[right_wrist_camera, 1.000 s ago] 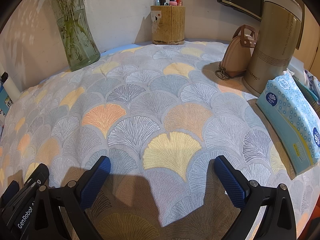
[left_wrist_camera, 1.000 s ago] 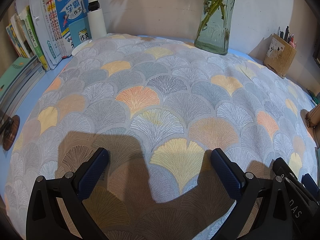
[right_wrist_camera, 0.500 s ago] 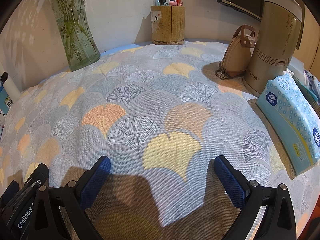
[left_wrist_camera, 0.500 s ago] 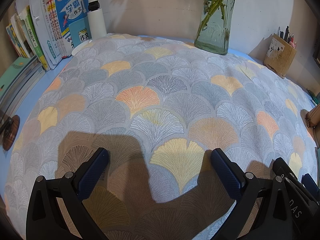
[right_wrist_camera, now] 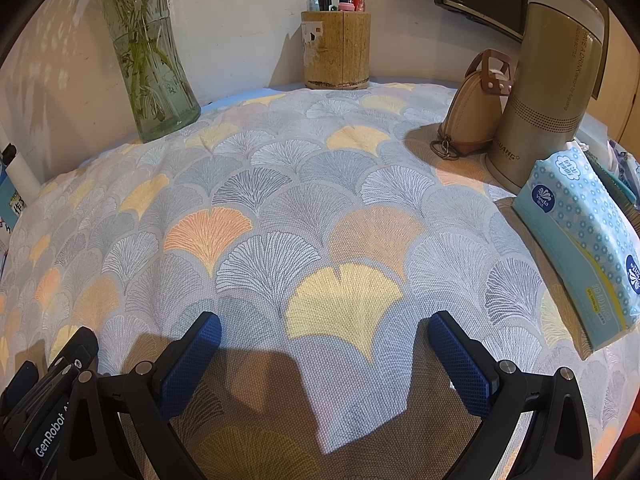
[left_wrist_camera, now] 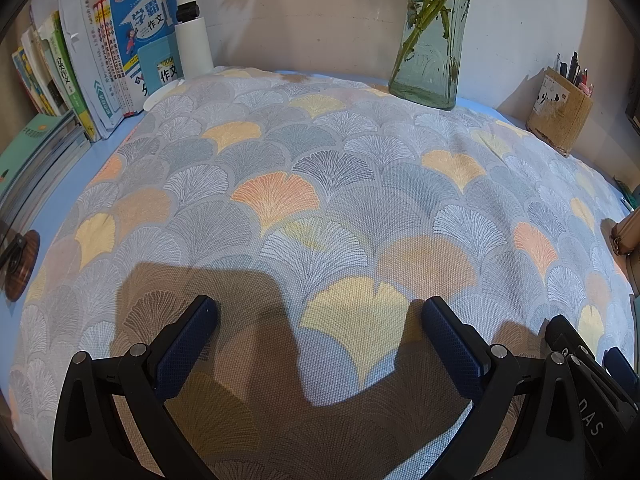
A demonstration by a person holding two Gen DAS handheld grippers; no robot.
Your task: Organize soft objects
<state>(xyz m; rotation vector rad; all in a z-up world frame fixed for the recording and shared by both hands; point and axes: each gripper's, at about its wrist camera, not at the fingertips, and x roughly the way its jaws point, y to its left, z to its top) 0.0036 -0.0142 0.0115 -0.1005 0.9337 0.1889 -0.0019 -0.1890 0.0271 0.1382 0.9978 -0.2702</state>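
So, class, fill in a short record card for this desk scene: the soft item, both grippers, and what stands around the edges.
soft item: patterned cushion with fan-leaf print, covering most of the desk
left gripper: open, over the cushion's near edge, holding nothing
right gripper: open, beside the left one, holding nothing
back wall: glass vase with green stems, pen holder
left side: upright books
right side: tan flask, small leather pouch, tissue pack lying on the cushion
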